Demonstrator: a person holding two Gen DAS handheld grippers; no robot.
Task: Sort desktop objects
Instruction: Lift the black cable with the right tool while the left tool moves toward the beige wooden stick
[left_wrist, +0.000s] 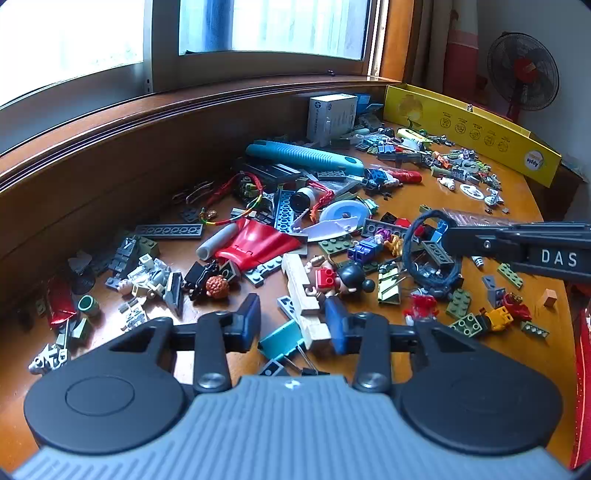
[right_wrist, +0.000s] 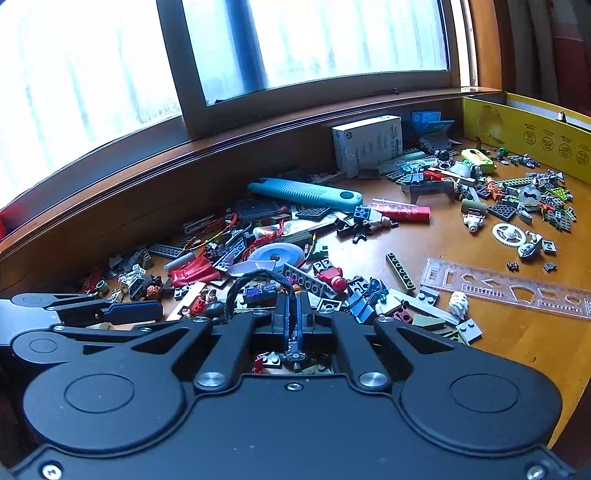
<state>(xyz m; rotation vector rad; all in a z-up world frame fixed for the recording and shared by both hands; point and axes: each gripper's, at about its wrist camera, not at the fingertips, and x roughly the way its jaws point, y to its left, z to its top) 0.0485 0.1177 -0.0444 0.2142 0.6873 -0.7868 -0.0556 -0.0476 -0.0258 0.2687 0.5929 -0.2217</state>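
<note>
Pinching black cord loop (right_wrist: 258, 274), right fingers (right_wrist: 306, 318); left fingers (left_wrist: 246, 318) half-open (fan (left_wrist: 522, 70) only left view)

Toy bricks (right_wrist: 325, 280) crowd the left; bare tabletop (right_wrist: 517, 332) lies right.

Left black plastic two-finger gripper (left_wrist: 291, 319): blue pads, grey ribbed housing, silver screws; right matte black gripper (right_wrist: 293, 314): white "DAS" lettering.

The left hand-held gripper (left_wrist: 291, 321) tilts down toward the worktop (left_wrist: 524, 206), its blue-padded jaws part-way apart on either side of a pale wooden stick (left_wrist: 301, 291), with no clear sign of pressing. The right hand-held gripper (right_wrist: 294, 314) also tilts down, jaws closed tight on a dark cord loop (right_wrist: 258, 284).
</note>
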